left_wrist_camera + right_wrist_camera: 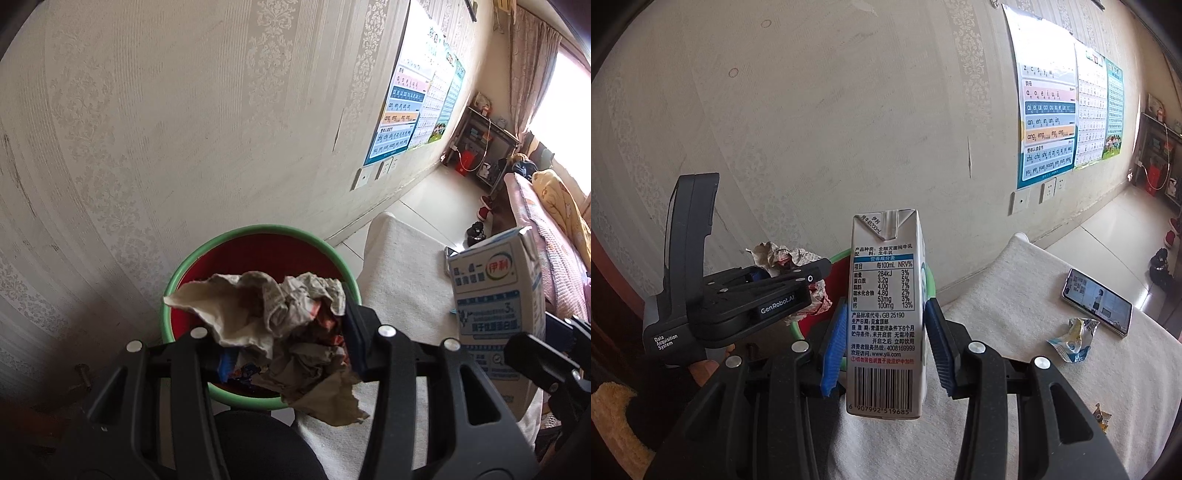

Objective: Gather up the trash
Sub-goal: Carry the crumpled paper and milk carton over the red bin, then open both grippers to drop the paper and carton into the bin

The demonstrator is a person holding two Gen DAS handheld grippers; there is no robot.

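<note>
I am clamping crumpled paper (280, 325) in my left gripper (284, 354) above the bin (258, 230), while my right gripper (886, 347) is squeezing the milk carton (886, 310).

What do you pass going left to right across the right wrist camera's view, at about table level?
left gripper clamping crumpled paper → milk carton between the right gripper's pads → blue and white wrapper → phone

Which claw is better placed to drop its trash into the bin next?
Left. The left claw holds the crumpled paper directly above the bin, while the right claw holds the milk carton above the table.
</note>
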